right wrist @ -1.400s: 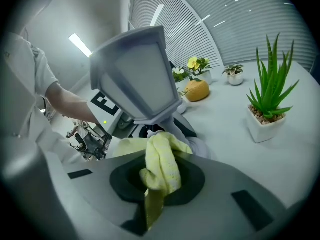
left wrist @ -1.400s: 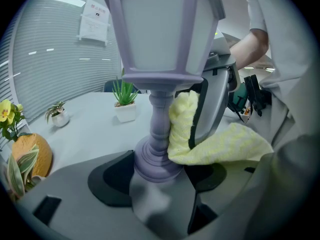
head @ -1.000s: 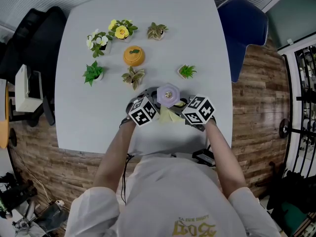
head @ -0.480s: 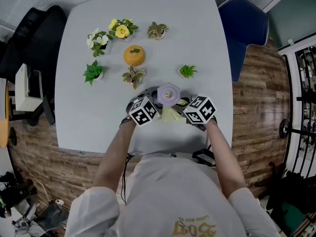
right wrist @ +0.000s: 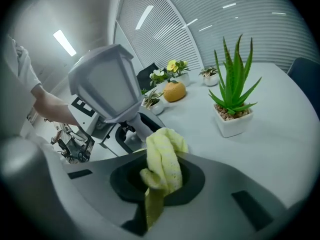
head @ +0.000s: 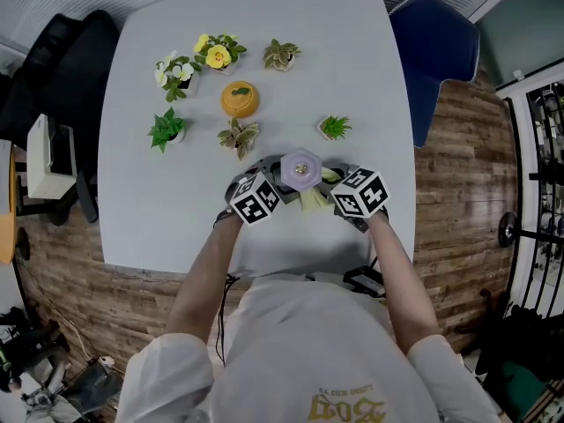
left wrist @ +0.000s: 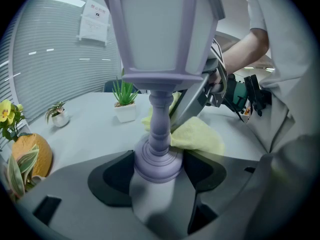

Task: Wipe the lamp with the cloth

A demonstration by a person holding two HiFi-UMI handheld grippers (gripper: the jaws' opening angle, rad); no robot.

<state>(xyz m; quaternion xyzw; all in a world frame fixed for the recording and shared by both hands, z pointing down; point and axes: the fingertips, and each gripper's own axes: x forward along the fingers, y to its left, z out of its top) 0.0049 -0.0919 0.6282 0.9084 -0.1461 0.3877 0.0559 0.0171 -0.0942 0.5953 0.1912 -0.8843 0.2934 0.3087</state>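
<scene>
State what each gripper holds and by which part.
Left gripper clamps the lamp by its round base; right gripper pinches the yellow cloth at a bunched fold.

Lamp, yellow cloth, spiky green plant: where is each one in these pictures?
lamp (left wrist: 150,29): left gripper view, on its pale shade panel.
yellow cloth (right wrist: 162,159): right gripper view, on the bunched upper fold.
spiky green plant (right wrist: 231,91): right gripper view, on its middle leaves.

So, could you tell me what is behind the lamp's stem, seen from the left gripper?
The yellow cloth, held in the right gripper; the lamp stem covers the spot where they might touch.
</scene>
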